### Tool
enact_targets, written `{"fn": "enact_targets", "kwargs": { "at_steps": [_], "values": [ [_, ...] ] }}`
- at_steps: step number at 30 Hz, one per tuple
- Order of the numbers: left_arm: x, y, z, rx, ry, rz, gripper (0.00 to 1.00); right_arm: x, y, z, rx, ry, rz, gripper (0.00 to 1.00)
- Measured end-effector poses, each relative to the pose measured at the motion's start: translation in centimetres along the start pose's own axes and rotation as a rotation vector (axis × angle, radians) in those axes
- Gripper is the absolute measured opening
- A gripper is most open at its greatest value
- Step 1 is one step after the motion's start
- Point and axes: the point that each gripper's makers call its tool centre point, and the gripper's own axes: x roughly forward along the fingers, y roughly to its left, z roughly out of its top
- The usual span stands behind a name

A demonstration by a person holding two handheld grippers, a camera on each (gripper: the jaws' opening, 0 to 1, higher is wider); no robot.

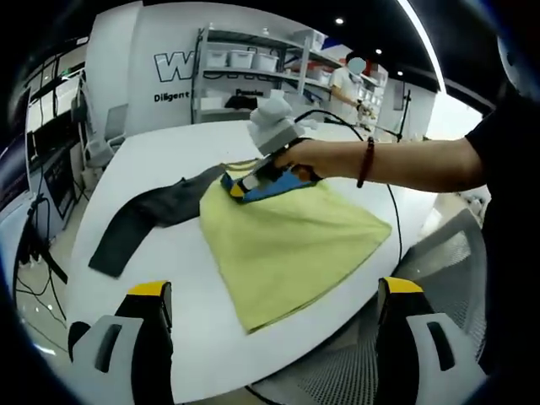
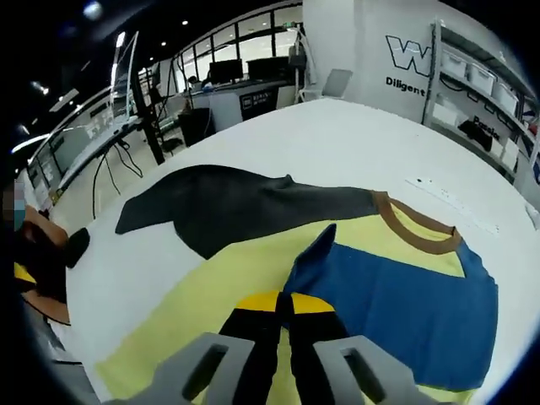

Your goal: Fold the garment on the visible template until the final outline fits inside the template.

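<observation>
A garment lies flat on the white table. It has a yellow body, a dark grey sleeve spread to the left, a blue sleeve lying over the body, and a brown collar. My right gripper is shut on the blue sleeve's edge, which rises in a peak just ahead of the jaws. In the left gripper view, a person's hand holds the right gripper low on the blue cloth. My left gripper hovers open over the garment's near hem, jaws wide apart, holding nothing.
A black cable runs across the table past the garment. A grey mesh chair stands at the table's edge. Shelves with bins and a person are behind. Desks with monitors stand beyond the far edge.
</observation>
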Motion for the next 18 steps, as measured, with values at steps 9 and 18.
{"fn": "enact_targets", "kwargs": {
  "at_steps": [9, 18],
  "values": [
    [-0.5, 0.4, -0.5, -0.01, 0.005, 0.013, 0.98, 0.6, 0.2, -0.7, -0.005, 0.007, 0.035, 0.0],
    [0.0, -0.2, -0.2, 0.009, 0.008, 0.007, 0.99, -1.1, 0.2, 0.1, 0.014, -0.061, 0.091, 0.21]
  ]
}}
